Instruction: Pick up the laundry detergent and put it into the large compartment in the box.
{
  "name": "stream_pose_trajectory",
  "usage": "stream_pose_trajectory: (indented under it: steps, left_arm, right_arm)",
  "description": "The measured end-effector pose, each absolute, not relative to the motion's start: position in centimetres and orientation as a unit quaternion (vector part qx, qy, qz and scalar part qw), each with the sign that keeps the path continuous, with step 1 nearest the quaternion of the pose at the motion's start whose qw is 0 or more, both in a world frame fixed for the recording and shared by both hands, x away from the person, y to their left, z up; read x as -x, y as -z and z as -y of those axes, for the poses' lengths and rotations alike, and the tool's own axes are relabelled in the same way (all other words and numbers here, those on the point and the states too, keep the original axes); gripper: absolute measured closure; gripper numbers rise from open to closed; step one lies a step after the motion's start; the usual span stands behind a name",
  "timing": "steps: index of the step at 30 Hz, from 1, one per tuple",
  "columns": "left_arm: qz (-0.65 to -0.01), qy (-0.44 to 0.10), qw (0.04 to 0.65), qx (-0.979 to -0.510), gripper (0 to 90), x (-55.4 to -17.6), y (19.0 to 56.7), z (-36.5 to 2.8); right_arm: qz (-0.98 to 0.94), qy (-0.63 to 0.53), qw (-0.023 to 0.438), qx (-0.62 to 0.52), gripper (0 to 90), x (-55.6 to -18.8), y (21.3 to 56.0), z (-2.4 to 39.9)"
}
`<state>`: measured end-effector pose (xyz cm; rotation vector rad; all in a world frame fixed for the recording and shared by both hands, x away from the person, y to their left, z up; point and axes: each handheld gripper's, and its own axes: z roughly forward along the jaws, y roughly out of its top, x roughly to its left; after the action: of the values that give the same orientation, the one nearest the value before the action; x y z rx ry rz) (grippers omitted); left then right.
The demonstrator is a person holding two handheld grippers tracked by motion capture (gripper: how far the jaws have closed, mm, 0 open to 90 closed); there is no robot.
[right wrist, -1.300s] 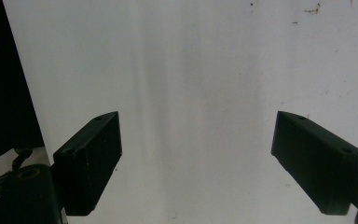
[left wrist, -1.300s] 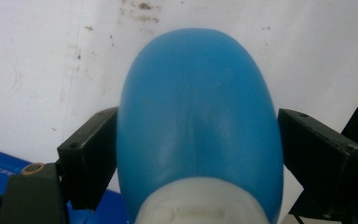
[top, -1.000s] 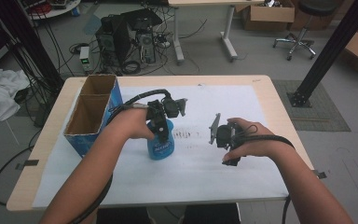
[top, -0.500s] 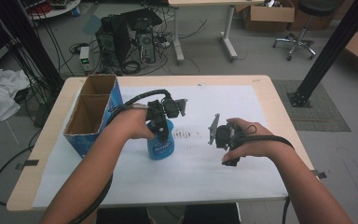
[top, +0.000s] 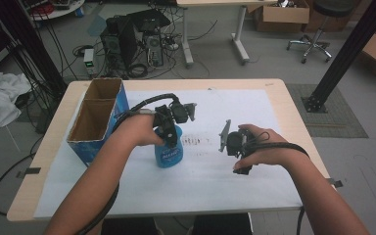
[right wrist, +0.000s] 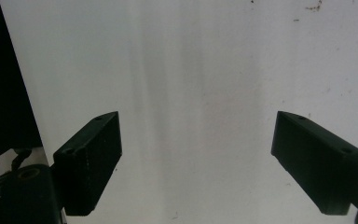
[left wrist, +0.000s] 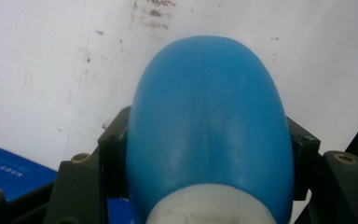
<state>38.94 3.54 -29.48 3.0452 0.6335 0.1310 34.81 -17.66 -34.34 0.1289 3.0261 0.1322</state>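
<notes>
Left gripper view: the blue bottle (left wrist: 209, 126) sits between the two black jaws of the left tool (left wrist: 209, 154), both pressing its flanks just below the white cap (left wrist: 209, 210), so that tool is clamped on it. In the high view the bottle (top: 167, 152) stands upright on the white paper sheet (top: 254, 181) near the middle of the surface (top: 44, 166). Against half a second and a second ago, nothing has visibly moved: bottle, hands and both tools lie as they did (a settled hold, I judge, rather than a lift begun). The right tool (top: 226, 139) hovers at the bottle's 3 o'clock, well apart, its jaws spread wide over bare paper in the right gripper view (right wrist: 196, 154). The cardboard box (top: 95, 120), two open compartments, stands at 9 to 10 o'clock, near the left forearm. Toward 12 and 6 o'clock the paper offers free room; the surface's edges lie well off.
</notes>
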Motion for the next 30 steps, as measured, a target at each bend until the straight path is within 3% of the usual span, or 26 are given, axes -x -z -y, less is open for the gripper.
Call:
stream_pose_trajectory:
  steps: [20, 30]
  left_arm:
    - [-0.177, -0.044, -0.006, -0.983, 38.5, -38.6, 29.0, -3.2]
    - [-0.238, -0.051, 0.008, -0.970, 38.5, -38.9, 23.7, -4.5]
  right_arm:
    - [-0.996, -0.047, 0.058, -0.048, 16.1, -34.5, 34.4, 18.1]
    - [-0.996, -0.049, 0.062, -0.047, 16.1, -34.6, 34.0, 18.1]
